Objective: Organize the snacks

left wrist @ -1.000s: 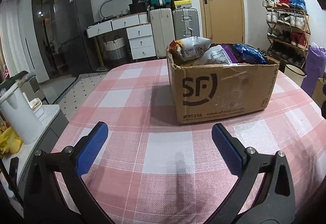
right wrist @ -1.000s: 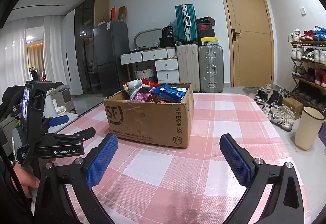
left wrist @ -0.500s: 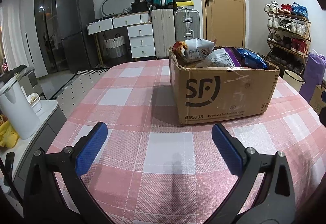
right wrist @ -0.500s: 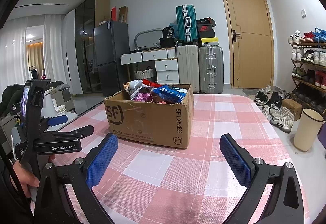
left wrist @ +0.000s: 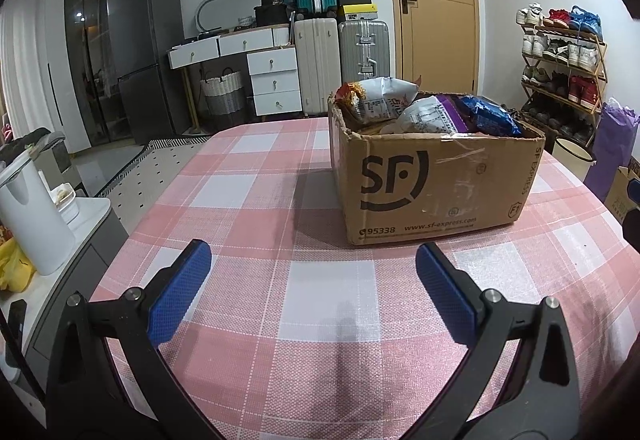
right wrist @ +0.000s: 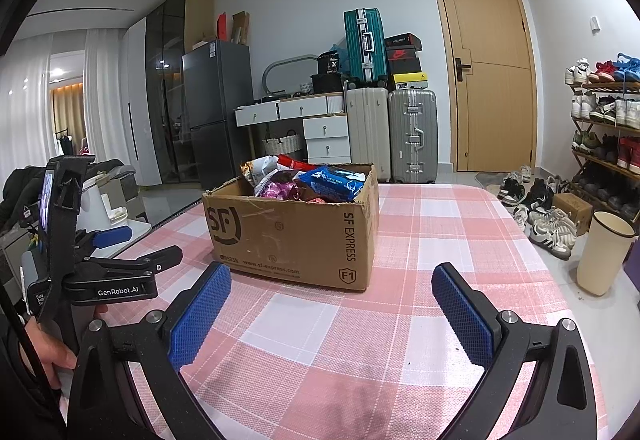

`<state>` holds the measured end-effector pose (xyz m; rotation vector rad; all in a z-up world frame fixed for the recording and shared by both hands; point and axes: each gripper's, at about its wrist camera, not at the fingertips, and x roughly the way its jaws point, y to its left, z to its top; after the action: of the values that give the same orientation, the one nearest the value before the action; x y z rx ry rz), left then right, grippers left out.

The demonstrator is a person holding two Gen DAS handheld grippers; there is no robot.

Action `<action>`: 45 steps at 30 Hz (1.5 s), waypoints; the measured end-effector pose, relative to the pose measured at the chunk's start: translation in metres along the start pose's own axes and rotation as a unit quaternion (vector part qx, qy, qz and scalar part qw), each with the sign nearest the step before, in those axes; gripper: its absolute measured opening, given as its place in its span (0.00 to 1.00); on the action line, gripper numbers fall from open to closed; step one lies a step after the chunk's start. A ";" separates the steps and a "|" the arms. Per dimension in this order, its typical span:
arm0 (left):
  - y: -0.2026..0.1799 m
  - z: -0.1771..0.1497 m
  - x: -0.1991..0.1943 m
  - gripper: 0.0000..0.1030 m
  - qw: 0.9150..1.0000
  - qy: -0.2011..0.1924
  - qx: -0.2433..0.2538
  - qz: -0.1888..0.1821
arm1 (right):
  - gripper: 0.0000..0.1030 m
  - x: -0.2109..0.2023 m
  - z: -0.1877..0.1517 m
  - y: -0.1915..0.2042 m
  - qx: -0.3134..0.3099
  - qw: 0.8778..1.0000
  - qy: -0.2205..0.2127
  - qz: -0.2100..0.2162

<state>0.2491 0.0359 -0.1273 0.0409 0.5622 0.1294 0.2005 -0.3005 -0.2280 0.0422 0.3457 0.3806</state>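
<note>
A brown SF cardboard box (left wrist: 432,180) stands on the pink checked table (left wrist: 280,200), filled with snack bags: a silver one (left wrist: 380,96), a purple-white one (left wrist: 436,116) and a blue one (left wrist: 488,116). The box also shows in the right wrist view (right wrist: 292,236) with a blue pack (right wrist: 332,184) on top. My left gripper (left wrist: 312,288) is open and empty, a short way in front of the box. My right gripper (right wrist: 332,304) is open and empty, also short of the box. The left gripper shows from the side in the right wrist view (right wrist: 116,264).
A white kettle (left wrist: 28,216) stands on a side cabinet left of the table. Suitcases (left wrist: 344,56), white drawers (left wrist: 272,80) and a fridge (left wrist: 148,56) line the far wall. A shoe rack (left wrist: 560,72) and a cream bin (right wrist: 604,256) stand to the right.
The left gripper has tilted up slightly, so the box sits lower in its view. The right gripper has barely moved. Both stay open.
</note>
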 end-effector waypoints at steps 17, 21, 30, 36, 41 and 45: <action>0.001 0.000 0.000 0.99 1.000 0.002 -0.002 0.000 | 0.99 0.000 0.001 0.000 0.000 1.000 0.000 0.000; 0.001 -0.001 0.001 0.99 1.000 0.004 -0.002 0.002 | 0.99 0.000 0.001 0.000 0.000 1.000 0.000 0.000; 0.000 -0.002 0.002 0.99 1.000 0.004 -0.005 0.000 | 0.99 0.000 0.001 0.000 0.001 1.000 0.001 0.000; 0.001 -0.002 0.002 0.99 1.000 0.005 -0.006 -0.001 | 0.99 0.000 0.001 -0.001 0.000 1.000 0.001 0.000; 0.001 -0.002 0.003 0.99 1.000 0.005 -0.007 -0.001 | 0.99 -0.001 0.001 -0.001 0.001 1.000 0.001 0.000; -0.001 -0.003 0.004 0.99 1.000 0.005 -0.005 -0.003 | 0.99 -0.001 0.002 -0.001 0.001 1.000 0.001 0.000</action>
<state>0.2511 0.0356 -0.1324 0.0285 0.5721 0.1269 0.2008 -0.3013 -0.2264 0.0430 0.3473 0.3806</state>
